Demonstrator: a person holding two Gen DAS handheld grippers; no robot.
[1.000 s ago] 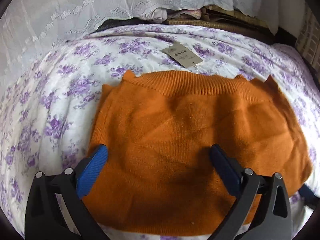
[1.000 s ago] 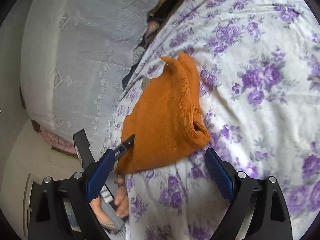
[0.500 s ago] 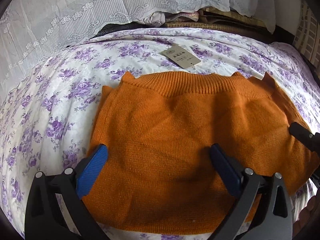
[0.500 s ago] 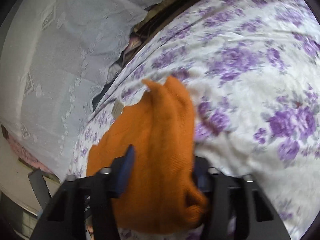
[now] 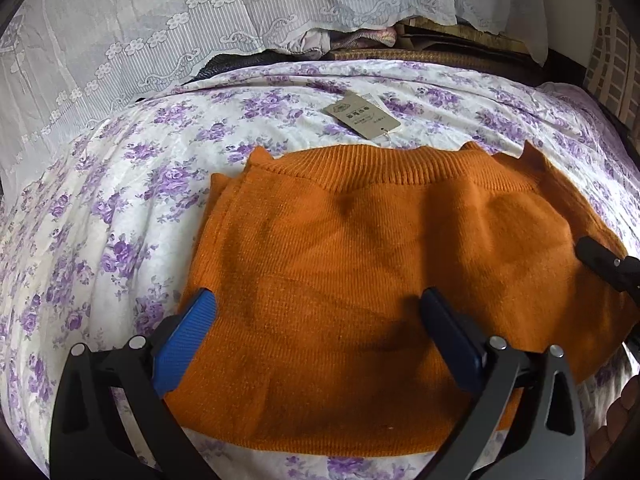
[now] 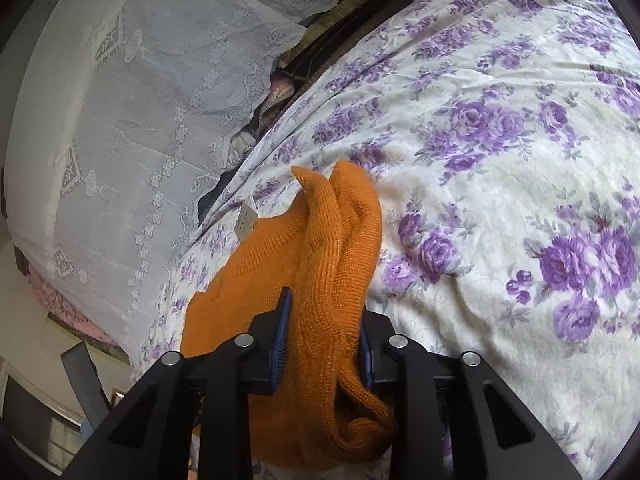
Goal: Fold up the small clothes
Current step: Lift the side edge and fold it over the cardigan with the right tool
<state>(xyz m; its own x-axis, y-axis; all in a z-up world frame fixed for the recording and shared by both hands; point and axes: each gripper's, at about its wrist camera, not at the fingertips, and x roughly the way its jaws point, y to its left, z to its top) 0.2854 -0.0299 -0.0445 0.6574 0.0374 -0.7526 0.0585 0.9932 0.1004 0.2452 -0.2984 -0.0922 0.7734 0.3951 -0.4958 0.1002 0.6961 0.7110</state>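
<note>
An orange knit sweater point(image 5: 360, 248) lies folded on the floral bedsheet point(image 5: 120, 200). My left gripper point(image 5: 316, 320) is open, hovering over the sweater's near part, its blue pads spread wide. My right gripper point(image 6: 324, 340) is shut on the sweater's right edge point(image 6: 328, 280), the knit bunched between its blue pads. One of its black fingers shows at the right edge of the left wrist view point(image 5: 604, 264), resting on the sweater.
A paper hang tag point(image 5: 362, 116) lies on the sheet just beyond the sweater's ribbed hem. White lace fabric point(image 5: 200, 20) drapes behind the bed, with piled clothes point(image 5: 352, 40) under it. Bedsheet spreads right of the sweater point(image 6: 520, 160).
My right gripper moved in onto the sweater's right edge and closed on it. The left gripper stayed open over the sweater, shifting only slightly.
</note>
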